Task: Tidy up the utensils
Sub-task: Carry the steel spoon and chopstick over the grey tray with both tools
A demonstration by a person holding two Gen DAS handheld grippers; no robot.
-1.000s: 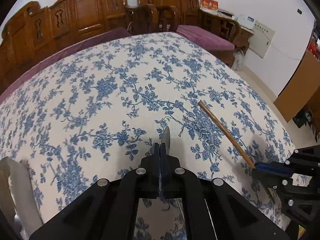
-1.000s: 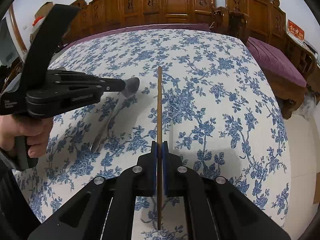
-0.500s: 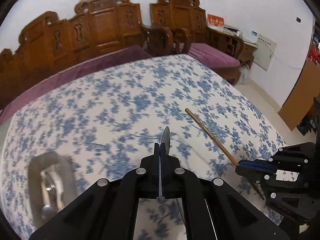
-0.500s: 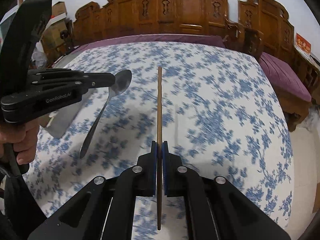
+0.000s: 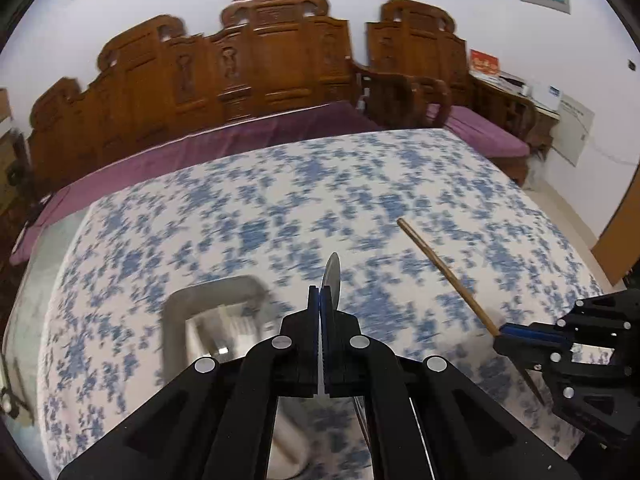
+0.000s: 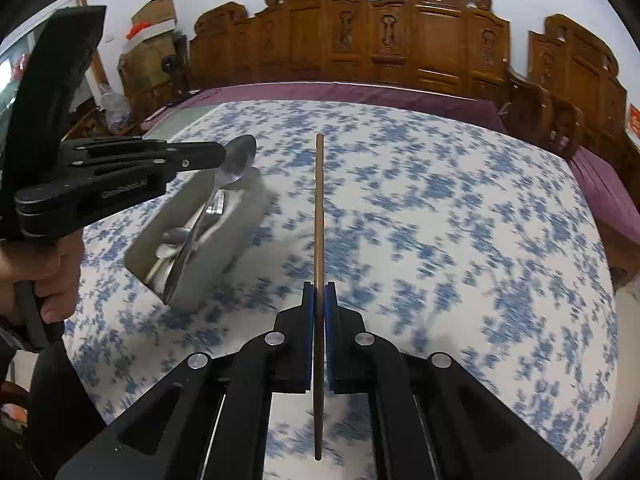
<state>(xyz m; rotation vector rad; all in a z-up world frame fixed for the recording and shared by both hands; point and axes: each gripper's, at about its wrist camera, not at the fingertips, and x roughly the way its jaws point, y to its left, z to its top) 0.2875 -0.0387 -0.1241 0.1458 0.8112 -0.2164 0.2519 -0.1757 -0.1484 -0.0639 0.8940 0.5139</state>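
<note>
While our left gripper (image 5: pixel 322 304) pinches the metal spoon (image 6: pixel 208 220) near its bowl, handle hanging down, we hover just over the grey utensil tray (image 6: pixel 244 216), which lies on the blue-flowered tablecloth (image 6: pixel 440 208) with other cutlery (image 6: pixel 172 240) already in it. Our right gripper (image 6: pixel 319 300) is clamped on a wooden chopstick (image 6: pixel 319 208), held level above the cloth, apart from the tray. To finish this step well, we judge it best to lower the spoon until its handle tip rests inside the tray, line it up with the pieces lying there, and only then ease the jaws apart, so it neither clatters nor tips over the rim. Meanwhile we keep the chopstick out of the left gripper's way.
</note>
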